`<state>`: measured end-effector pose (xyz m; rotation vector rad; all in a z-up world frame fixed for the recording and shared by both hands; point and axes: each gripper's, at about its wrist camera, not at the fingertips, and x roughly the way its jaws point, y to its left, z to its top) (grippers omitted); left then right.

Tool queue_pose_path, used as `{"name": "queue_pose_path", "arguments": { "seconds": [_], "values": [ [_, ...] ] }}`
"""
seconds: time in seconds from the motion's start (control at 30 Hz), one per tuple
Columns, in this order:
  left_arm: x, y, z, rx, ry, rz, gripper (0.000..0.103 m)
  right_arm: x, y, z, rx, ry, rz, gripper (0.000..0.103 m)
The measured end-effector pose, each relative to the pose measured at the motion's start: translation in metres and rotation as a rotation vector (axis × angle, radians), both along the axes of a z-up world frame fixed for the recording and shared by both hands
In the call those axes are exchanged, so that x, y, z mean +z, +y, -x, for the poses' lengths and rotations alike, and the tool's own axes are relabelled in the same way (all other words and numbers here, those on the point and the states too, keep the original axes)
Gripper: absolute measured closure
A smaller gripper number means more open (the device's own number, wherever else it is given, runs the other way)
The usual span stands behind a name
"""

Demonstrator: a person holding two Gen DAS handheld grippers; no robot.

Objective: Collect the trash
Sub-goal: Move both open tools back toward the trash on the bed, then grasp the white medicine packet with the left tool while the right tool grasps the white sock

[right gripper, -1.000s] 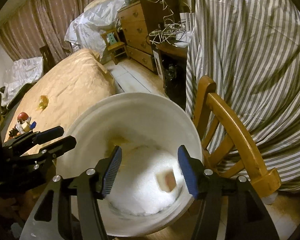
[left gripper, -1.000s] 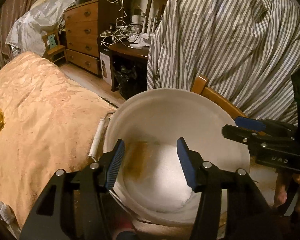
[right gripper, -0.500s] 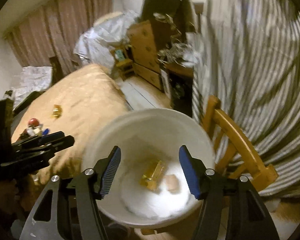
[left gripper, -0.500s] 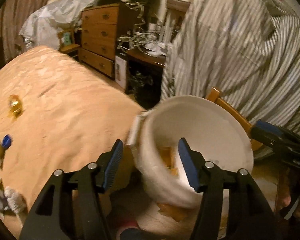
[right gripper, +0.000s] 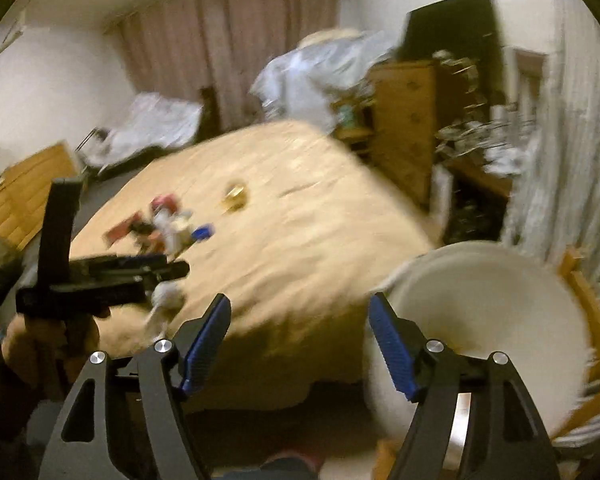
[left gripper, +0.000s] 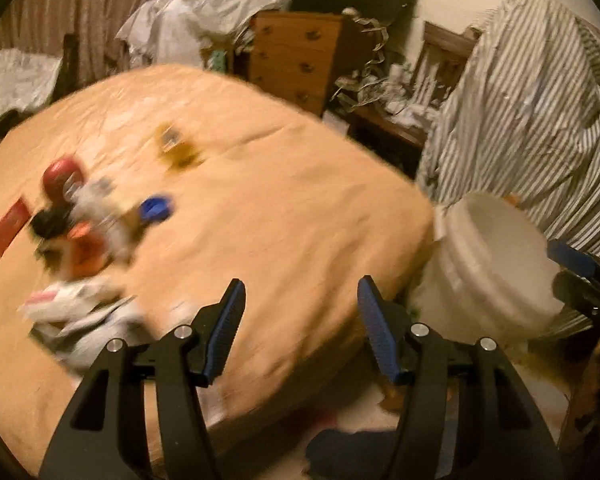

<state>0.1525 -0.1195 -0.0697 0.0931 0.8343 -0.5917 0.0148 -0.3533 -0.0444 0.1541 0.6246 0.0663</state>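
Observation:
A white bucket [left gripper: 496, 268] stands on the floor by the corner of the bed [left gripper: 284, 216]; it fills the lower right of the right wrist view [right gripper: 488, 312]. Blurred trash lies on the bed's orange cover: a pile [left gripper: 88, 216] with a red cap, a blue cap and crumpled white paper [left gripper: 80, 312], and a gold wrapper [left gripper: 176, 148] farther back. My left gripper [left gripper: 300, 328] hangs over the bed's near edge, open and empty. My right gripper [right gripper: 300, 344] is between bed and bucket, its jaws opening with nothing between them. The pile [right gripper: 168, 224] lies just beyond the left gripper [right gripper: 180, 266].
A wooden chair [right gripper: 596, 320] stands behind the bucket under a striped cloth [left gripper: 540, 112]. A wooden dresser [left gripper: 296, 64] and a desk tangled with cables [left gripper: 384, 92] line the far wall. Curtains [right gripper: 228, 40] and covered furniture sit behind the bed.
Both grippers have swung left from above the bucket toward the bed. The bucket now sits at the right of both views and the trash pile has come into view. The right jaws stand wider.

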Motion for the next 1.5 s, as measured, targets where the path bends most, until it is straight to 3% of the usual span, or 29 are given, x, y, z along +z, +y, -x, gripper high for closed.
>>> {"name": "queue_pose_path", "arguments": {
  "seconds": [0.23, 0.4, 0.5, 0.6, 0.63, 0.7, 0.9, 1.07, 1.23, 1.37, 1.5],
  "values": [
    [-0.026, 0.102, -0.018, 0.076, 0.076, -0.013, 0.047, -0.057, 0.103, -0.072, 0.275, 0.162, -0.120, 0.031],
    [-0.052, 0.142, -0.045, 0.183, 0.122, -0.051, 0.047, -0.085, 0.163, -0.126, 0.383, 0.230, -0.208, 0.035],
    [-0.063, 0.150, -0.062, 0.232, 0.148, -0.065, 0.047, -0.095, 0.189, -0.155, 0.391, 0.247, -0.168, 0.039],
    [-0.071, 0.155, -0.073, 0.251, 0.163, -0.065, 0.047, -0.100, 0.204, -0.175, 0.401, 0.259, -0.104, 0.048],
    [-0.072, 0.151, -0.076, 0.248, 0.156, -0.074, 0.047, -0.100, 0.210, -0.178, 0.396, 0.253, -0.069, 0.056],
    [-0.073, 0.149, -0.078, 0.241, 0.142, -0.085, 0.047, -0.100, 0.207, -0.192, 0.356, 0.243, 0.032, 0.062],
    [-0.073, 0.146, -0.082, 0.215, 0.141, -0.032, 0.044, -0.093, 0.178, -0.214, 0.319, 0.200, 0.070, 0.062],
    [-0.070, 0.126, -0.080, 0.083, 0.168, 0.012, 0.043, -0.080, 0.154, -0.224, 0.243, 0.147, 0.104, 0.068],
    [-0.070, 0.118, -0.072, 0.007, 0.180, 0.004, 0.043, -0.085, 0.121, -0.238, 0.167, 0.167, 0.161, 0.075],
    [-0.066, 0.115, -0.060, -0.008, 0.110, -0.081, 0.043, -0.101, 0.091, -0.243, 0.148, 0.227, 0.127, 0.075],
    [-0.049, 0.115, -0.052, -0.068, 0.002, -0.113, 0.043, -0.096, 0.089, -0.226, 0.177, 0.195, 0.088, 0.071]
  ]
}}
